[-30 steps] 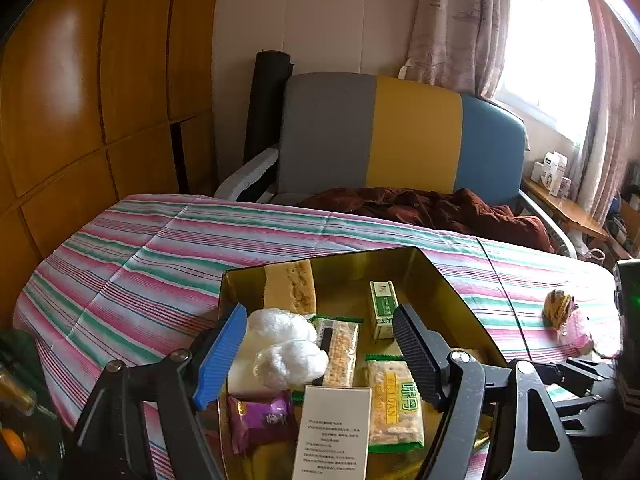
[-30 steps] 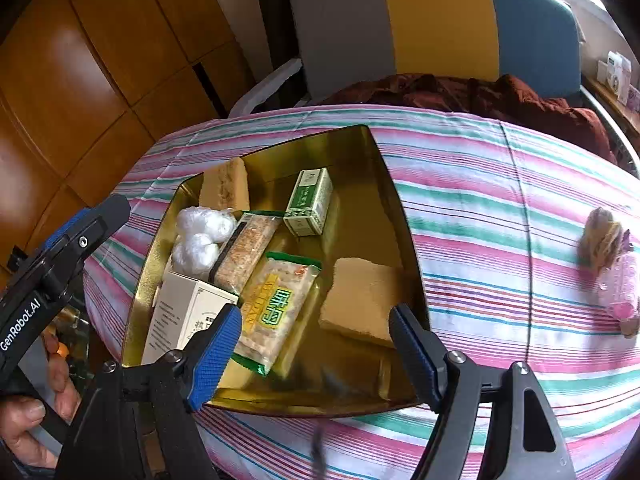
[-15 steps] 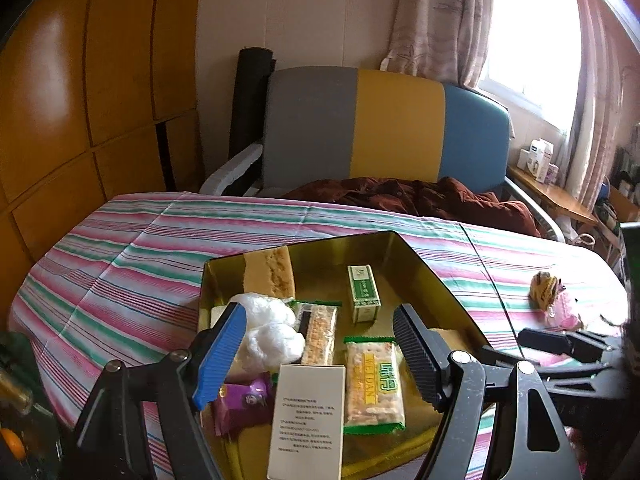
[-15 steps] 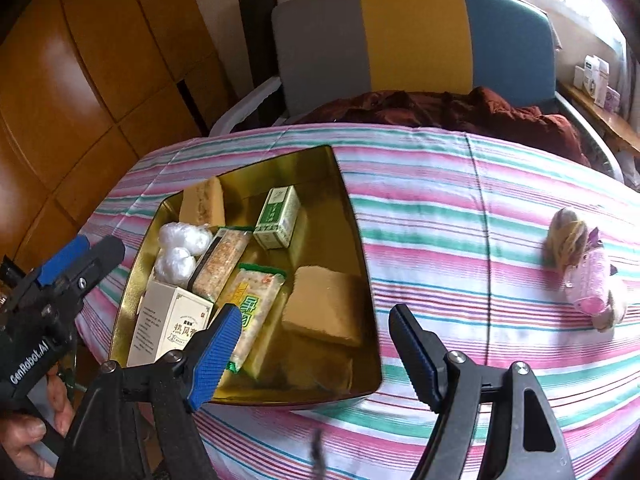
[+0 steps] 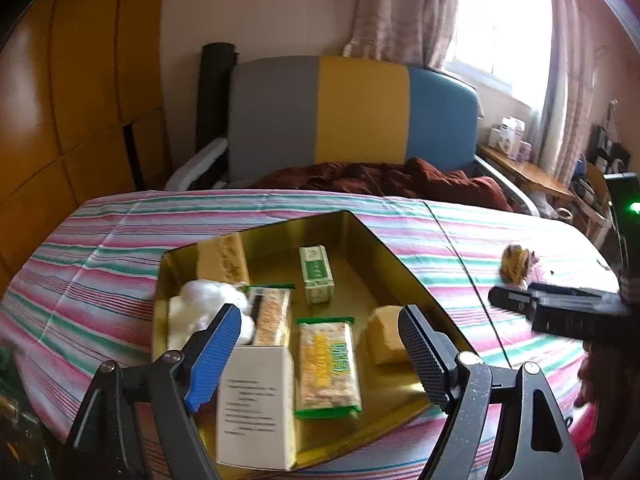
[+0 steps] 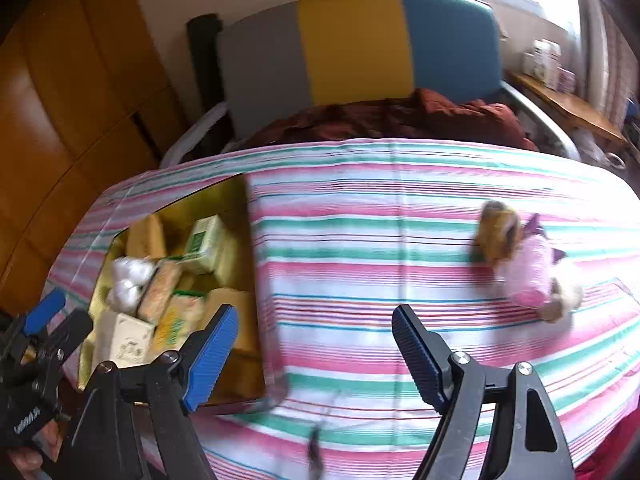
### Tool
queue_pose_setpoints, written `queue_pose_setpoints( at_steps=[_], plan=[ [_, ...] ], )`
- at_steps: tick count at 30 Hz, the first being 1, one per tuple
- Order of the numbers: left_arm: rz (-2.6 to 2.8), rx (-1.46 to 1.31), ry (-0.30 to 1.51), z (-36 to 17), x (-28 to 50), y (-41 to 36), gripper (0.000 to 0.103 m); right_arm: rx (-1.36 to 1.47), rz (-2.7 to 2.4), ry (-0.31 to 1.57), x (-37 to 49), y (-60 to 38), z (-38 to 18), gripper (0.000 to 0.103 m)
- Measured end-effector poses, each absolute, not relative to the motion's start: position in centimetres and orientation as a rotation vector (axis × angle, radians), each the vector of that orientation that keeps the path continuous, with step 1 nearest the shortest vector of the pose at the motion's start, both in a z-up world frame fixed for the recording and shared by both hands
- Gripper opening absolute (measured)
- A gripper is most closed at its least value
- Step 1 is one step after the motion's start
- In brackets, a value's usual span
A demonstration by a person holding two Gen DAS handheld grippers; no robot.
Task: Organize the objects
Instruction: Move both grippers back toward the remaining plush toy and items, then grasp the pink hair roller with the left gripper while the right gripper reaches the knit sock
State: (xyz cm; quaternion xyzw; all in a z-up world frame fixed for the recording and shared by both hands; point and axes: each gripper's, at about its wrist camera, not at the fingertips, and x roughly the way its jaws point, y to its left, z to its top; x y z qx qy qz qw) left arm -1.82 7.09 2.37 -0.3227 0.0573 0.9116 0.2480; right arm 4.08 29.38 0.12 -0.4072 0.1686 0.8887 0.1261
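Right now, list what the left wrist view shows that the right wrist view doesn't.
Only the left wrist view: the left claw open over the gold tray, the text on the white box, and the right claw's black fingers from the side.

Only the right wrist view: the right claw open above bare striped cloth, and the doll's pink dress in full.

Both: tray, snack packets, green carton, doll, and the tricolour chair.

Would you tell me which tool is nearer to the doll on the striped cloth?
Right. The right tool faces the bare cloth beside the doll, jaws open and empty. The left tool sits over the gold tray, farther away.
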Motion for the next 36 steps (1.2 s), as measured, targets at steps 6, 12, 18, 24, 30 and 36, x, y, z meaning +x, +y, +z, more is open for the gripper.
queue_pose_setpoints(
  at_steps=[6,12,18,24,30,36],
  plan=[
    [2.424,-0.894,0.187,1.9,-1.2,8.7,0.081,-1.111,2.496,0.532,6.0,34.7,0.8,0.08],
    [2.379,-0.901,0.212,1.7,-0.6,10.1,0.081,-0.979,2.366,0.604,9.0,42.1,2.0,0.08],
    [2.316,-0.908,0.263,1.2,0.2,12.3,0.081,-0.885,2.184,0.708,12.6,49.5,0.4,0.08],
    [2.246,-0.927,0.336,0.3,1.0,15.1,0.081,-0.839,2.015,1.062,15.9,54.3,-3.9,0.08],
    [2.148,-0.963,0.37,-0.7,1.8,18.9,0.081,-0.84,1.98,1.224,16.7,55.3,-5.4,0.08],
    [2.045,-0.99,0.389,-1.6,2.3,23.2,0.081,-0.858,2.0,1.248,16.3,55.0,-5.5,0.081]
  ],
)
